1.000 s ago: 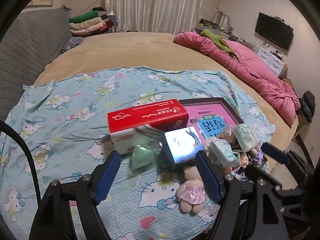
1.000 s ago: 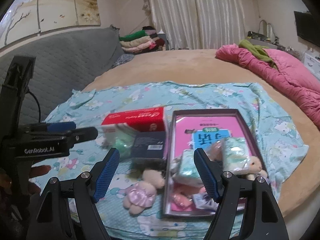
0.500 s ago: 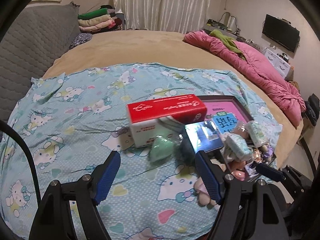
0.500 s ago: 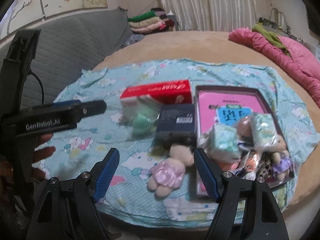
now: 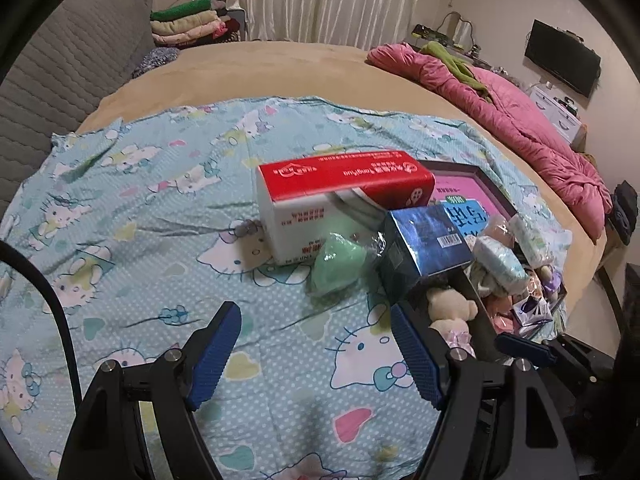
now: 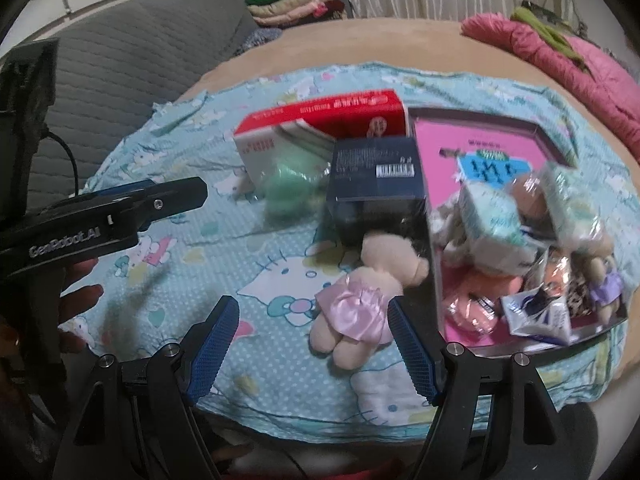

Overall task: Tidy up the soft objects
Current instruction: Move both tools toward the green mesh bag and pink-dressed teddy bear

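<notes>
Both grippers lower and closer over the bed than a second ago

The right gripper (image 6: pixel 310 344) now has its fingers apart beside the pink-skirted plush bear (image 6: pixel 362 292), which lies touching the tray (image 6: pixel 554 140) edge; the left gripper (image 5: pixel 316 350), fingers apart, hovers over open Hello Kitty sheet (image 5: pixel 132 216).

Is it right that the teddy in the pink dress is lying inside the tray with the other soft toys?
Not quite. The teddy in the pink dress lies on the blue sheet beside the tray, not inside it; the right wrist view shows this.
</notes>
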The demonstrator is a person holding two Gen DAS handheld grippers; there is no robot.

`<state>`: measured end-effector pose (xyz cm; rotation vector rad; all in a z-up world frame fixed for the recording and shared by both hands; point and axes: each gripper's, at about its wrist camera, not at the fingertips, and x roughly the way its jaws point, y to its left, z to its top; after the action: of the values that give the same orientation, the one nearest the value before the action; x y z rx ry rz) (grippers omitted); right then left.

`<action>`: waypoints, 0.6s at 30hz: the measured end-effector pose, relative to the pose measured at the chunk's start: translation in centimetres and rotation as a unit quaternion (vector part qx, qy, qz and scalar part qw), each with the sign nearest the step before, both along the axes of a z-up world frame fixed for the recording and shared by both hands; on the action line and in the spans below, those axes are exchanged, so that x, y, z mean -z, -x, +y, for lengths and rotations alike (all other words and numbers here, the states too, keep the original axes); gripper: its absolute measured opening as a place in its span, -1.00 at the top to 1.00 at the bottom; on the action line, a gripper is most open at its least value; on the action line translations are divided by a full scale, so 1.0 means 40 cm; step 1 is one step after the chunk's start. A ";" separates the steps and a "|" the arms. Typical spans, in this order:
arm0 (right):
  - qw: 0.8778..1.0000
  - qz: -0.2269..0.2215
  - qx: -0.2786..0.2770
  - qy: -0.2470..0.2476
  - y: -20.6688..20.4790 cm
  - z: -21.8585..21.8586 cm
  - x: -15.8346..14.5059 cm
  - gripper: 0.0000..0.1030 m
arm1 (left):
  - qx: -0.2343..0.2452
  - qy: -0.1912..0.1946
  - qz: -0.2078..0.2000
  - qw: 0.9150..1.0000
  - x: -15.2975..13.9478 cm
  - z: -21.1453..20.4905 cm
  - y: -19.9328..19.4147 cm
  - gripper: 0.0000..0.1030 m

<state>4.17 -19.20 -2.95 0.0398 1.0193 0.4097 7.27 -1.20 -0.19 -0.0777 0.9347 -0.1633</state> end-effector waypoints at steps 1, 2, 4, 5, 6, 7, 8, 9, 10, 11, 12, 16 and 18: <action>1.000 0.005 0.003 0.000 -0.005 0.000 0.010 -0.51 | 0.002 0.005 0.000 1.000 0.007 0.000 -0.003 -0.49; 1.000 0.008 0.006 0.001 -0.010 0.001 0.016 -0.51 | 0.003 0.008 0.003 1.000 0.016 0.001 -0.007 -0.49; 1.000 0.018 0.013 0.000 -0.021 0.001 0.032 -0.51 | 0.004 0.013 0.008 1.000 0.030 0.001 -0.015 -0.49; 1.000 0.021 0.016 0.000 -0.026 0.002 0.039 -0.51 | 0.004 0.014 0.011 1.000 0.037 0.002 -0.019 -0.49; 1.000 0.024 0.017 0.000 -0.030 0.004 0.044 -0.51 | 0.004 0.015 0.012 1.000 0.042 0.003 -0.022 -0.49; 1.000 0.026 0.018 -0.001 -0.034 0.006 0.049 -0.51 | 0.004 0.016 0.013 1.000 0.047 0.004 -0.025 -0.49; 1.000 0.026 0.018 0.000 -0.038 0.008 0.054 -0.51 | 0.004 0.017 0.014 1.000 0.051 0.005 -0.028 -0.49; 0.999 0.027 0.019 0.002 -0.041 0.011 0.057 -0.51 | 0.004 0.017 0.015 1.000 0.055 0.006 -0.031 -0.49; 0.999 0.030 0.018 0.002 -0.044 0.014 0.061 -0.51 | 0.004 0.017 0.015 1.000 0.058 0.007 -0.031 -0.49; 0.999 0.030 0.020 0.004 -0.047 0.018 0.065 -0.51 | 0.004 0.018 0.015 1.000 0.060 0.009 -0.032 -0.49; 0.999 0.029 0.022 0.008 -0.051 0.022 0.070 -0.51 | 0.004 0.019 0.014 1.000 0.063 0.010 -0.033 -0.49; 0.998 0.032 0.036 0.026 -0.068 0.033 0.086 -0.51 | 0.006 0.023 0.015 1.000 0.073 0.017 -0.043 -0.49; 0.998 0.036 0.044 0.035 -0.084 0.040 0.097 -0.51 | 0.006 0.026 0.014 1.000 0.077 0.019 -0.050 -0.49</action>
<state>7.51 -17.60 -6.82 0.0359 1.0977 0.2936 9.29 -0.44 -3.29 -0.1222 0.9600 -0.1980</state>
